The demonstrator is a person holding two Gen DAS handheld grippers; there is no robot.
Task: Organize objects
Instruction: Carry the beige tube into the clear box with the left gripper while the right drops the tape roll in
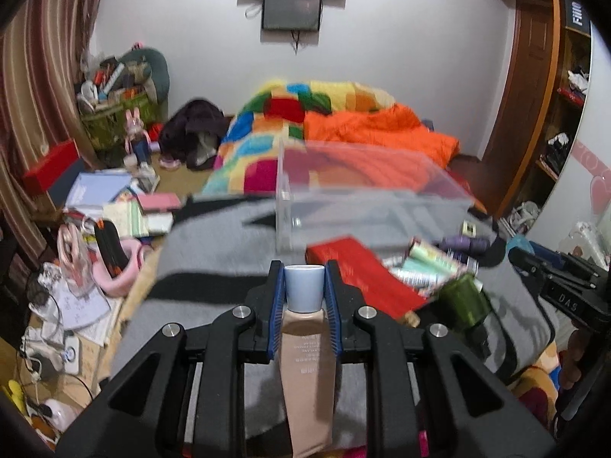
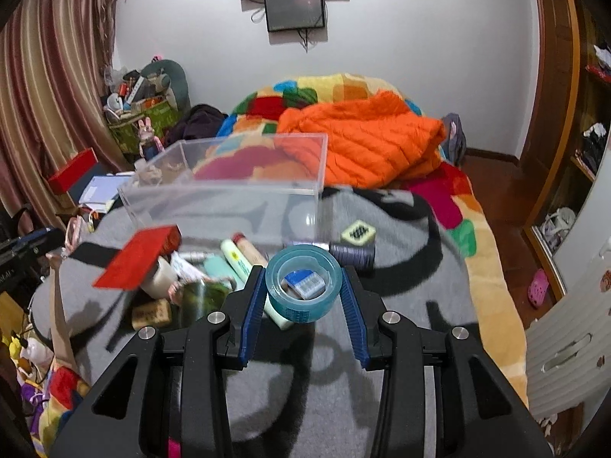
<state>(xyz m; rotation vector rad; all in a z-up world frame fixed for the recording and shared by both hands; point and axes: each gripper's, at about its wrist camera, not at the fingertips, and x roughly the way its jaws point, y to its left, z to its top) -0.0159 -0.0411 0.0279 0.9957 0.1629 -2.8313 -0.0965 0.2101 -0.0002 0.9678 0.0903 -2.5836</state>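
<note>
A beige tube with a blue cap (image 1: pixel 304 316) was clamped between the left gripper's (image 1: pixel 304 290) jaws, above the grey blanket (image 1: pixel 214 252). A roll of clear tape (image 2: pixel 303 284) was gripped by the right gripper (image 2: pixel 303 290). Beyond, loose items were heaped beside a red box (image 2: pixel 137 259). A clear plastic box (image 2: pixel 229 194) stood farther back.

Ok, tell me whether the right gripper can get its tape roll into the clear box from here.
Probably yes. The right gripper is shut on the tape roll, and the clear box lies straight ahead with its top open; only low clutter lies between.
</note>
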